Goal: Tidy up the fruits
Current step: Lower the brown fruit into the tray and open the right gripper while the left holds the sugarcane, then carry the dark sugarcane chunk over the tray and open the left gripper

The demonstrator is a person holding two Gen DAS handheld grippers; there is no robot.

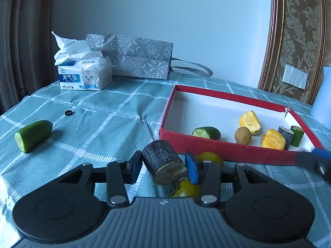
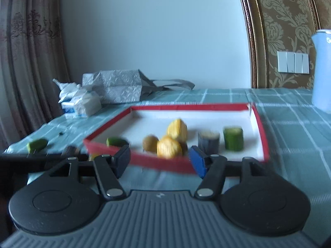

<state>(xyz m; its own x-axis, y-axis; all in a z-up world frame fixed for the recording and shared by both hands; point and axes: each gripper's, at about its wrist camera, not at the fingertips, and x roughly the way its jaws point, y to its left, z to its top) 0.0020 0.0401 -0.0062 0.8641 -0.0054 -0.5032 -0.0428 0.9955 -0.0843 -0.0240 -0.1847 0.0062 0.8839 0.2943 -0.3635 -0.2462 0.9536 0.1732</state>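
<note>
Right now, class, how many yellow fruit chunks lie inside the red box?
2: one yellow chunk lies mid-box behind the brown round fruit; the other sits against the near wall of the red box. None seem hidden.

Pale blue wall (image 1: 165,10), brown curtain (image 1: 22,31) at left, gold damask wallpaper panel (image 1: 300,31) with white switches (image 1: 294,76) at right; table under teal checked tablecloth (image 1: 103,113).

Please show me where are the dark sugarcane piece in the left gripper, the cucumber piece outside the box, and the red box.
dark sugarcane piece (image 1: 163,161), left wrist view, on its bark side.
cucumber piece (image 1: 34,134), left wrist view, on its green skin.
red box (image 1: 227,147), left wrist view, on its near wall.
</note>
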